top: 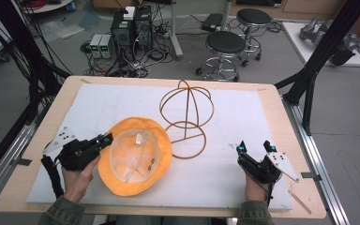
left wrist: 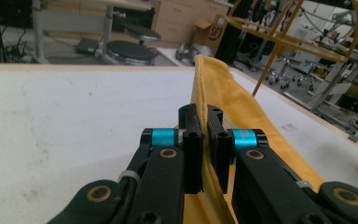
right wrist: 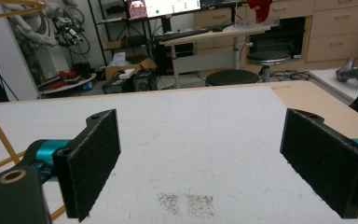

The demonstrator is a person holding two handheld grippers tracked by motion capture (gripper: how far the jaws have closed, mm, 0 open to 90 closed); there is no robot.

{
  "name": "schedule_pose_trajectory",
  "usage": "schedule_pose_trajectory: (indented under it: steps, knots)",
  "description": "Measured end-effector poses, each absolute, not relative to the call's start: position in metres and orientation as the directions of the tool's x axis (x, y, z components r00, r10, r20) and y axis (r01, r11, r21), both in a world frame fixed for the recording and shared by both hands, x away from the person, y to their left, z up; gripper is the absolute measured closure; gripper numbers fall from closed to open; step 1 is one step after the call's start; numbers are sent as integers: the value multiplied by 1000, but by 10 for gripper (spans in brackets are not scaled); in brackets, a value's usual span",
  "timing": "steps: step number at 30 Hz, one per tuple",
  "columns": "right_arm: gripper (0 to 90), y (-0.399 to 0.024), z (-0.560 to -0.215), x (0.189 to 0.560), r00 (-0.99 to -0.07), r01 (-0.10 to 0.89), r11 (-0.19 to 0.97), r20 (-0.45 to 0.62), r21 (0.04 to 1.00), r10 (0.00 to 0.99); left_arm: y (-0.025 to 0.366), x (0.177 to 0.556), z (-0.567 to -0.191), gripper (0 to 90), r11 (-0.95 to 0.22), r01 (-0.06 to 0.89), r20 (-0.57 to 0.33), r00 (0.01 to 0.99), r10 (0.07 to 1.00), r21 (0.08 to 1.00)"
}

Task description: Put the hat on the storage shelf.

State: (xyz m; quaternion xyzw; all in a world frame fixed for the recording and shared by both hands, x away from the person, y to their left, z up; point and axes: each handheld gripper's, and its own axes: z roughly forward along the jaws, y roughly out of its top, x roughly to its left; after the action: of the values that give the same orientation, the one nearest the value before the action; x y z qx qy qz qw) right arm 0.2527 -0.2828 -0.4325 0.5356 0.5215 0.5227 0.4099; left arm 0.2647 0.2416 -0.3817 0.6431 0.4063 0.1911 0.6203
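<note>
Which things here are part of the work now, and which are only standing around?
In the work: yellow hat, its brim clamped in the left gripper; wire hat stand beside it; right gripper, open, resting on the white mat.

Standing around: two stools, computer boxes on the floor.

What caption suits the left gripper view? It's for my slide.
Left gripper clamped on the yellow hat brim, wire stand behind.
</note>
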Motion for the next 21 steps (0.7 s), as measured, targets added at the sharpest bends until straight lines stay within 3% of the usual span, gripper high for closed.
schedule_pose_trajectory:
  steps: [7,13,21]
  knots:
    - [109,-281,-432,253,-99,127,-108,121,986,988,248,260,-370,868,95,181,-188,615,766,979]
    - [109,-281,-432,252,-102,120,-103,115,987,988,257,265,-357,869,136,118,-180,591,787,984]
    - [109,-279,-431,252,-98,110,-95,106,989,990,252,281,-337,869,90,23,-87,583,808,996]
